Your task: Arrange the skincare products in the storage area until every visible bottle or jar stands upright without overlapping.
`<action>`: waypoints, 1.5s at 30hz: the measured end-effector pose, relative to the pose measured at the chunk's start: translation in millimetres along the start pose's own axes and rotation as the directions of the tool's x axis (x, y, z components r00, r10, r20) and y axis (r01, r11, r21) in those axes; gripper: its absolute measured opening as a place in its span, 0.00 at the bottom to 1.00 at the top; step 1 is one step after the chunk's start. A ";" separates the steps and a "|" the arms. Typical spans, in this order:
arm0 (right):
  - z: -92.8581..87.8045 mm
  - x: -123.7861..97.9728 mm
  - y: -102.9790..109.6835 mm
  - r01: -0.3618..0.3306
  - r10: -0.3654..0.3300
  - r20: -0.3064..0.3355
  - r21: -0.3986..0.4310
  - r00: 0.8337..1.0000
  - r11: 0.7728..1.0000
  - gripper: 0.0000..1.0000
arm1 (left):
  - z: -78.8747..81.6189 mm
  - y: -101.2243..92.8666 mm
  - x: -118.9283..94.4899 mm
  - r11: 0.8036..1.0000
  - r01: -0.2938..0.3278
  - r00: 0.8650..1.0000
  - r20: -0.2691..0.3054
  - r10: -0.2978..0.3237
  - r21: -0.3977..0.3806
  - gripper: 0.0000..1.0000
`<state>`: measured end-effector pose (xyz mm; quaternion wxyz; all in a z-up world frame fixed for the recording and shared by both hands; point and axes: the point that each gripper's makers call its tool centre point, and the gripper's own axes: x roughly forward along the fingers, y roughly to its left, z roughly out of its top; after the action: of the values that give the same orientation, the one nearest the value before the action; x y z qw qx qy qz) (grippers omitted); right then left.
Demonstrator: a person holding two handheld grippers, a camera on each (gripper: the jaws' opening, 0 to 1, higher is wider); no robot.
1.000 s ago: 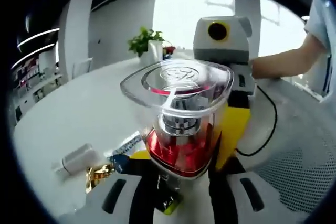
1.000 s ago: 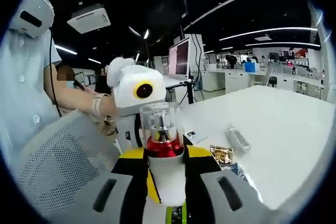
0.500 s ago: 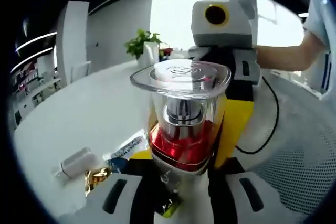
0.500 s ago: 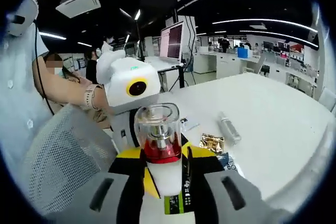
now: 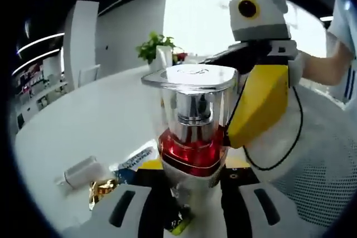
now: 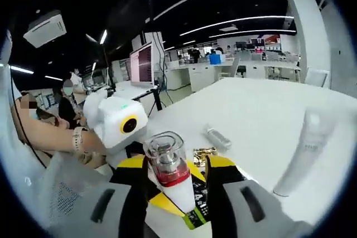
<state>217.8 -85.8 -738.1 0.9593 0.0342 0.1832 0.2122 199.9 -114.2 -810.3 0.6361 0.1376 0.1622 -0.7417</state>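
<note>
A skincare bottle with a clear square cap, a silver pump and a red collar stands upright in mid-air. My left gripper is shut on its lower body. One yellow finger of my right gripper hangs beside the bottle on the right, tilted and apart from it. In the right gripper view the same bottle stands between the jaws of my right gripper, which are open with a gap on each side. My left gripper reaches the bottle from the left there.
A small white bottle, a gold foil packet and a blue-white sachet lie on the white table. A white tube stands at the right, and a silver bottle lies beyond it. A mesh chair and a person's arm are close.
My right gripper's jaws have come apart from the bottle, and it has drawn back and tilted up. The left gripper keeps its hold. The right view has swung, bringing in the white tube.
</note>
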 end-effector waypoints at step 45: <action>12.9 1.1 -26.7 0.139 -0.129 0.103 -0.103 0.986 0.985 0.32 | -1.4 7.6 6.9 0.991 -0.029 0.999 0.028 0.033 -0.129 0.32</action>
<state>234.0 -109.4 -730.2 0.9795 -0.0210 0.1269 0.1551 206.3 -120.8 -814.8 0.6575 0.0876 0.1982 -0.7216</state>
